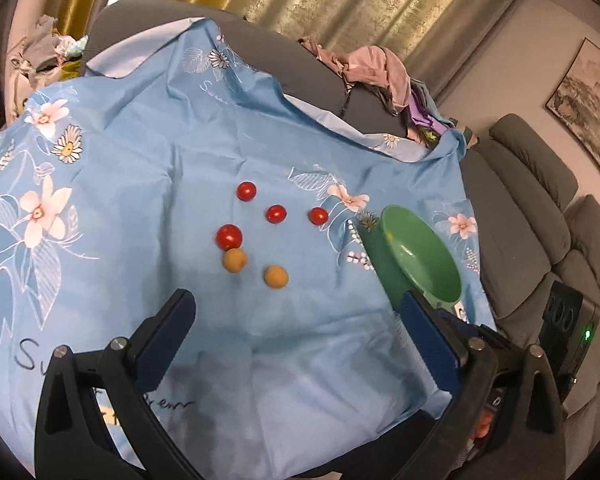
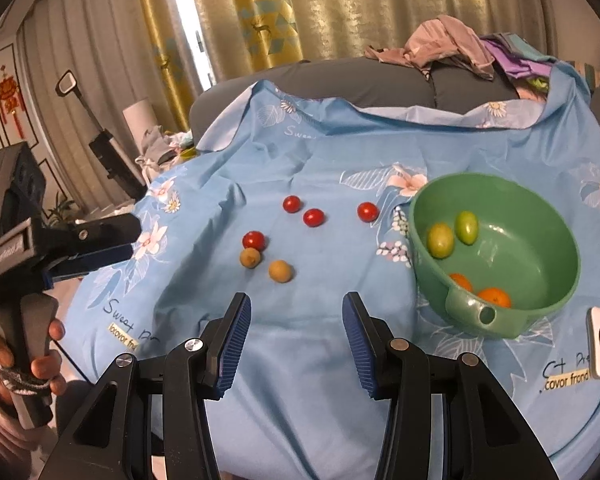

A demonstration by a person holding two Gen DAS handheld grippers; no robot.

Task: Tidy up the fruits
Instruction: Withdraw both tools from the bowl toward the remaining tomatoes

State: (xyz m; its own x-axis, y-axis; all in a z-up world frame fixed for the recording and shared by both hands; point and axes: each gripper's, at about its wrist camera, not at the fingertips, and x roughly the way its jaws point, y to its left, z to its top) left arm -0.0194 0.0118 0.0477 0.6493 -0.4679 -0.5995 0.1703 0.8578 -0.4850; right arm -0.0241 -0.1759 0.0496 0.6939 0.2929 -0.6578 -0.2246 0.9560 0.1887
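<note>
Both grippers are hovering with jaws spread wide, gripping nothing: left gripper (image 1: 296, 320), right gripper (image 2: 296, 340). Left of the green bowl (image 2: 540, 200), four red tomatoes (image 2: 314, 217) and two tan fruits (image 2: 281, 271) are lying on the blue cloth (image 2: 300, 360). Inside the bowl, two green fruits (image 2: 440, 240) and two oranges (image 2: 495, 297) are resting.

Green bowl (image 1: 416, 256) interior hidden from left wrist.

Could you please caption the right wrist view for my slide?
Open right gripper faces six loose fruits beside a green bowl holding four.
</note>
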